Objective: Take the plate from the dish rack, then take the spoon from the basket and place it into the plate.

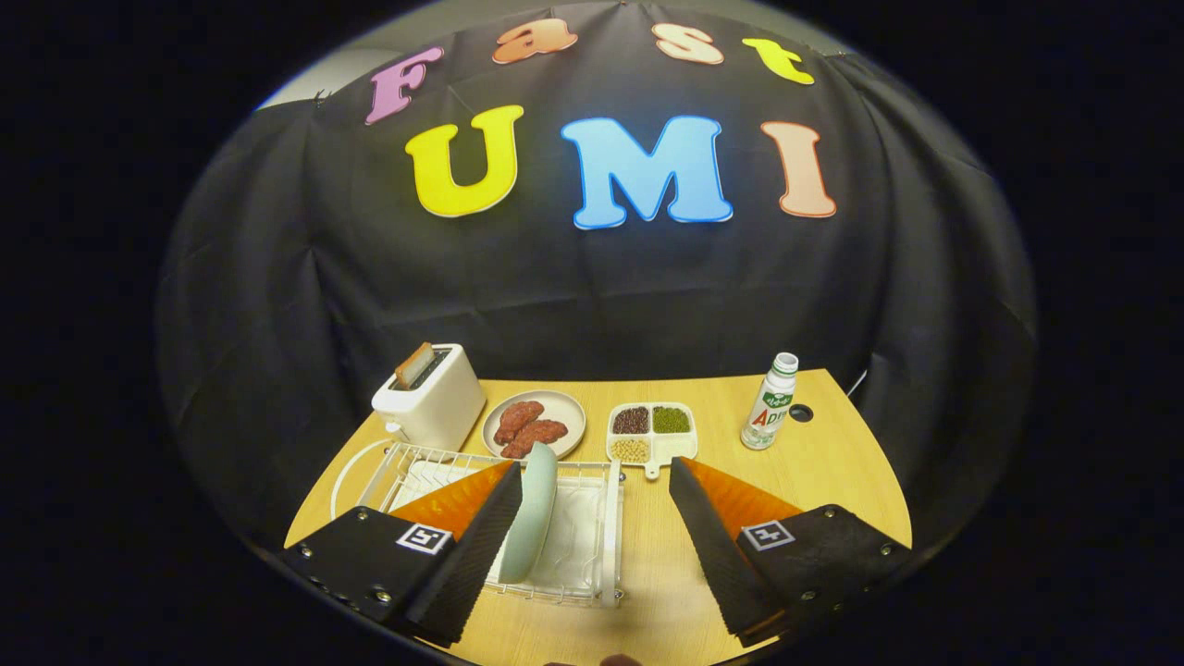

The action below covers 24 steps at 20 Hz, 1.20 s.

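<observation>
A pale green plate (535,511) stands on edge in the white wire dish rack (606,527) on the wooden table. My gripper (597,481) is open, its two black-and-orange fingers spread wide above the table. The plate sits just inside the left finger (481,541), close to it or touching; I cannot tell which. The right finger (712,546) is well apart from the plate, over bare table beside the rack.
Beyond the rack stand a white toaster (430,400) with a slice in it, a round plate of red meat (534,424), a divided white dish of beans (651,431) and a white bottle (770,401). A hole (801,413) is in the tabletop beside the bottle.
</observation>
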Available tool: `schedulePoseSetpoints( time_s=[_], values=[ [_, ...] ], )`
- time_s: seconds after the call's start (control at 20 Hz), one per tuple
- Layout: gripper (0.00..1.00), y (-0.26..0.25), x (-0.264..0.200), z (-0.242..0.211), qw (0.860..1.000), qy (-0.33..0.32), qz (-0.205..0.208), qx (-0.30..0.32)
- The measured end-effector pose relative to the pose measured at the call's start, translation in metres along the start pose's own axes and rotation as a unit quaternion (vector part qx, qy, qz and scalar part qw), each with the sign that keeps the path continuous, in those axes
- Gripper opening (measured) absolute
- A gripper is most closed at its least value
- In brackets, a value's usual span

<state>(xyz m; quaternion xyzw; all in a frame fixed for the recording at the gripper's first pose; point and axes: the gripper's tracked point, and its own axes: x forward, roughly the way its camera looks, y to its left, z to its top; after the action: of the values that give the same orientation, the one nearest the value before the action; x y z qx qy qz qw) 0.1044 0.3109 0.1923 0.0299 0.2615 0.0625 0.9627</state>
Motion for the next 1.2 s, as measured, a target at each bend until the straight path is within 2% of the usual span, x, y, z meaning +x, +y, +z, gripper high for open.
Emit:
schedulePoseSetpoints(
  time_s=[0.2, 0.35, 0.45, 0.65, 0.7, 0.9, 1.05, 1.1, 1.15, 1.2],
  values=[
    [0.98, 0.023, 0.02, -0.014, 0.997, 0.074, -0.004, 0.025],
    [0.98, 0.03, 0.034, -0.034, 0.99, 0.132, -0.036, 0.02],
    [0.98, 0.042, 0.044, -0.044, 0.987, 0.157, -0.043, 0.013],
    [0.97, 0.046, 0.058, -0.048, 0.982, 0.17, -0.076, 0.005],
    [0.92, 0.048, 0.062, -0.049, 0.982, 0.172, -0.08, 0.004],
    [0.88, 0.046, 0.073, -0.054, 0.976, 0.187, -0.11, -0.006],
    [0.62, 0.042, 0.081, -0.064, 0.968, 0.208, -0.139, 0.006],
    [0.39, 0.042, 0.084, -0.069, 0.965, 0.217, -0.146, 0.009],
    [0.29, 0.038, 0.084, -0.074, 0.958, 0.231, -0.169, -0.006],
    [0.2, 0.027, 0.101, -0.083, 0.958, 0.223, -0.177, -0.023]
  ],
)
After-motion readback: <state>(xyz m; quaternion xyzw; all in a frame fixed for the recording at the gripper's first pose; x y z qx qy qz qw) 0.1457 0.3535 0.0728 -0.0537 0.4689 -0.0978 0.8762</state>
